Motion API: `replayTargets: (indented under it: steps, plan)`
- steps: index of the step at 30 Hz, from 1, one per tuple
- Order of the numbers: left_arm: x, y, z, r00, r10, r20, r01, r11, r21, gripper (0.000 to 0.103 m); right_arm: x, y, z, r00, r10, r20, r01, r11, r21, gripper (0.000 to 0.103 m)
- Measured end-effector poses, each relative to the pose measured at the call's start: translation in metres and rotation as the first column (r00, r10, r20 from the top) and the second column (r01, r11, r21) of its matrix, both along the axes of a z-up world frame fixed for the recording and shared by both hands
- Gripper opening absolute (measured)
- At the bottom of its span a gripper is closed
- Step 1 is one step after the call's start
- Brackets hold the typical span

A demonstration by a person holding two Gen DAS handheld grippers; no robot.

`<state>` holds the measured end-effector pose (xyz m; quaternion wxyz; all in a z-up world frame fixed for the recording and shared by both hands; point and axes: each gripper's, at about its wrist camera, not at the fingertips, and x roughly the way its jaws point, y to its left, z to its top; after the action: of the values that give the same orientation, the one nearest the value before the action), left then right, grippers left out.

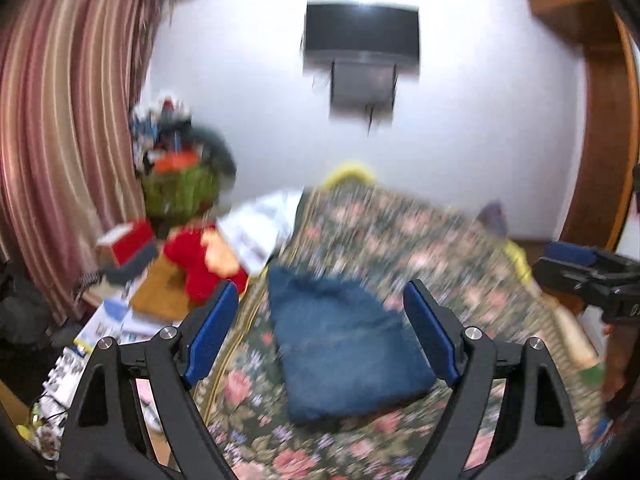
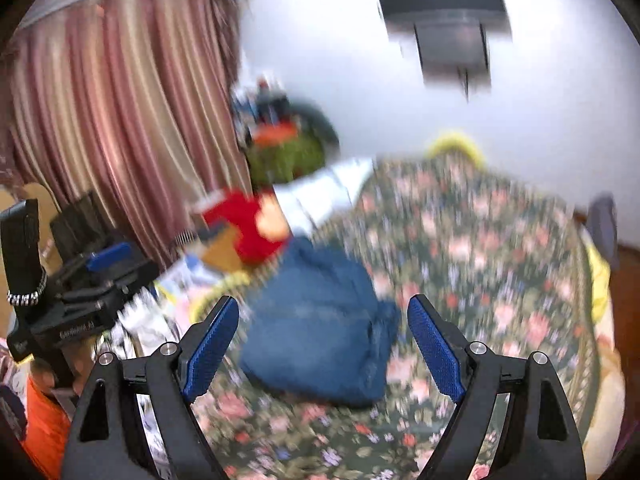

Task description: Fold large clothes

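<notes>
A folded blue denim garment (image 1: 344, 344) lies on a floral bedspread (image 1: 432, 240); it also shows in the right wrist view (image 2: 320, 328). My left gripper (image 1: 320, 300) is open and empty, held above and in front of the garment, and shows from the side at the left of the right wrist view (image 2: 100, 264). My right gripper (image 2: 324, 312) is open and empty above the garment, and shows at the right edge of the left wrist view (image 1: 580, 268). Both views are blurred by motion.
A red and orange plush toy (image 1: 204, 256) and white cloth (image 1: 260, 224) lie at the bed's left edge. Boxes and papers (image 1: 116, 312) clutter the left side beside a striped curtain (image 1: 64, 140). A wall-mounted screen (image 1: 360, 36) hangs ahead. A wooden door frame (image 1: 600, 140) stands right.
</notes>
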<state>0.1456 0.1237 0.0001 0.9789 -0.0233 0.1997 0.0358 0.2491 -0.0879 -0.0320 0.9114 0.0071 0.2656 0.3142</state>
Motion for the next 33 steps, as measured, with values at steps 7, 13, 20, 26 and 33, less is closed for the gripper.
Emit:
replayTargets:
  steps: [7,13,20,26,33]
  plan:
    - [-0.069,-0.021,0.034,0.983,0.022,0.182,-0.021,1.000,-0.005,0.085,-0.091,-0.013,0.056,0.970,-0.040,0.240,0.017,0.995,0.100,0.085]
    - [-0.098,-0.035,0.035,0.970,0.067,0.232,-0.077,0.996,0.034,0.089,-0.131,-0.015,0.059,0.960,-0.082,0.268,0.050,0.991,0.125,0.089]
    - [-0.106,-0.040,0.028,0.971,0.079,0.225,-0.085,0.996,0.014,0.101,-0.145,-0.020,0.048,0.957,-0.151,0.248,0.125,0.985,0.115,0.103]
    - [-0.102,-0.038,0.023,0.976,0.084,0.201,-0.083,0.996,-0.013,0.102,-0.151,-0.021,0.045,0.952,-0.169,0.255,0.151,0.984,0.090,0.103]
    - [-0.102,-0.037,0.020,0.977,0.086,0.195,-0.085,0.996,-0.013,0.102,-0.152,-0.023,0.044,0.953,-0.170,0.250,0.153,0.984,0.087,0.103]
